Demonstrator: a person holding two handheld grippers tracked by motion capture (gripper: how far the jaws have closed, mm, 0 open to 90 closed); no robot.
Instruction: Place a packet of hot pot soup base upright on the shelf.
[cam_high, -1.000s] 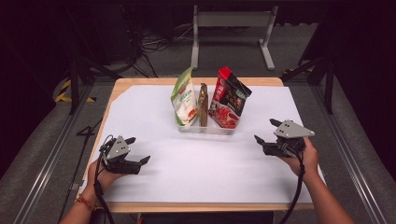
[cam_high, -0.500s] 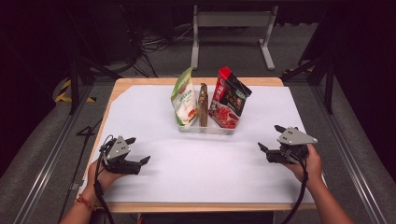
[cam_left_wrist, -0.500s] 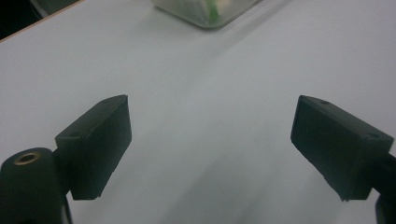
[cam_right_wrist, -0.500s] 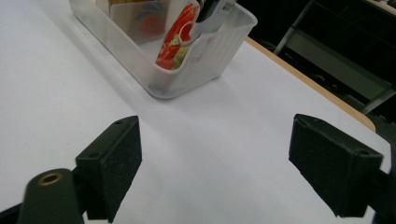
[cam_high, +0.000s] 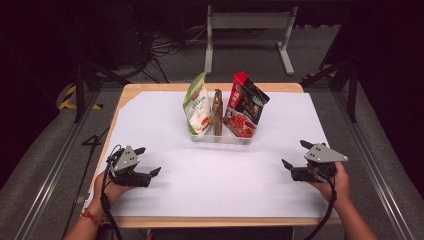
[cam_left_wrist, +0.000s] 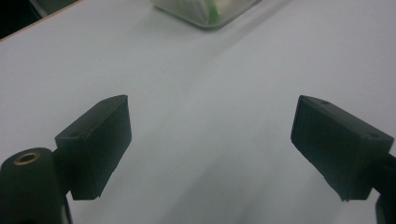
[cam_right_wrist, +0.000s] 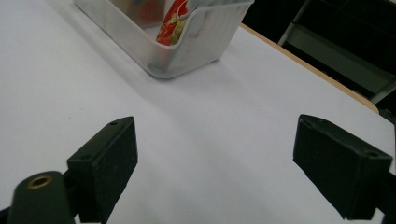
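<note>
We see the right tongs (cam_high: 292, 162) low over the white sheet at the near right of the bench (cam_high: 150, 90), held in the right hand (cam_high: 336, 180); their jaws have just been opening and stand wide with nothing between them. The left tongs (cam_high: 149, 161) sit at the near left, jaws also spread and empty. Well apart from both, toward the far middle, stands a clear plastic bin (cam_high: 220, 138) holding a green pouch (cam_high: 196, 107), a brown packet (cam_high: 218, 112) and a red pouch (cam_high: 245, 107), all upright.

Left tongs (cam_high: 149, 161) gaping, low, held empty; right tongs (cam_high: 295, 154) just been opening, empty.
</note>
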